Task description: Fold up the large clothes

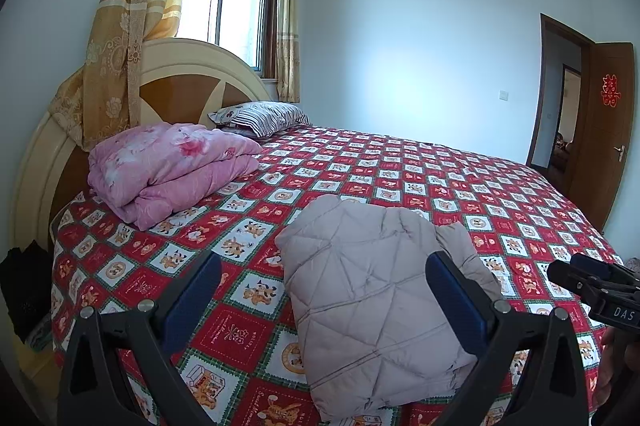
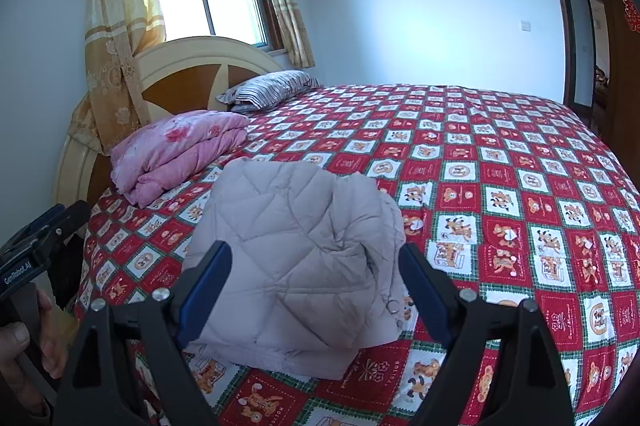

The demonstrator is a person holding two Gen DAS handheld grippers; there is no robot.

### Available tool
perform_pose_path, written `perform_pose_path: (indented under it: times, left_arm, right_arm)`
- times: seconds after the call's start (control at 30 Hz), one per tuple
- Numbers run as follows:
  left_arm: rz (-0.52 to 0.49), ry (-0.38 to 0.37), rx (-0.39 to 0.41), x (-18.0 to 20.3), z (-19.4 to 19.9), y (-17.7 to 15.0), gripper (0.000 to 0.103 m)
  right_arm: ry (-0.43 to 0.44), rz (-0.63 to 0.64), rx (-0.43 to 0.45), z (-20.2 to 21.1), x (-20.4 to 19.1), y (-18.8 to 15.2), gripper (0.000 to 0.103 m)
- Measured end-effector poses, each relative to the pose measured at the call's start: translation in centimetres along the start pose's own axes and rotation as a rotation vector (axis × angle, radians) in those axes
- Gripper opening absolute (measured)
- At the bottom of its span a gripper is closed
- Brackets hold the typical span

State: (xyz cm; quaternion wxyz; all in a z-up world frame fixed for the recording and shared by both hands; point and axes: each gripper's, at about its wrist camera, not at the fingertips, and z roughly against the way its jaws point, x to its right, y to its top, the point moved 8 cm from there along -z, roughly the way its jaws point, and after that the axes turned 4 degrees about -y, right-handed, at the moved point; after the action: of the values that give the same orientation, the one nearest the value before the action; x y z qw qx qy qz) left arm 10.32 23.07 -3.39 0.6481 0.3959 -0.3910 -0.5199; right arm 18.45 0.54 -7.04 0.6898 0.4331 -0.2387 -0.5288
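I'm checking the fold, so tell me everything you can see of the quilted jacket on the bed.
The quilted jacket is pale greyish-pink, puffy, stitched in diamond lines. It lies folded into a compact bundle on the red cartoon-print bedsheet, near the bed's front edge. A metal snap shows on its right edge. Neither open gripper touches it.

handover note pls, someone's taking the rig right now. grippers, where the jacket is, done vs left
Left gripper: open, empty, held above the near edge of the bed.
Right gripper: open, empty, in front of the jacket.
Pale grey quilted puffer jacket: folded into a compact bundle on the red cartoon-print bedspread, near the front edge. One snap edge pokes out on its right side.
Folded pink floral quilt and striped pillow lie by the headboard, apart from the jacket.
Done: the fold looks complete.
Left: perhaps tuck in the right edge; no other unfolded clothes are visible.
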Motion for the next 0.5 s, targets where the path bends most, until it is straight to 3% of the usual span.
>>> perform_pose_path:
  times: [0.5]
  left_arm:
    - [0.006, 0.002, -0.017, -0.4, -0.55, -0.5, 0.102]
  right_arm:
    - [-0.006, 0.004, -0.001, -0.07, -0.12, -0.02, 0.088]
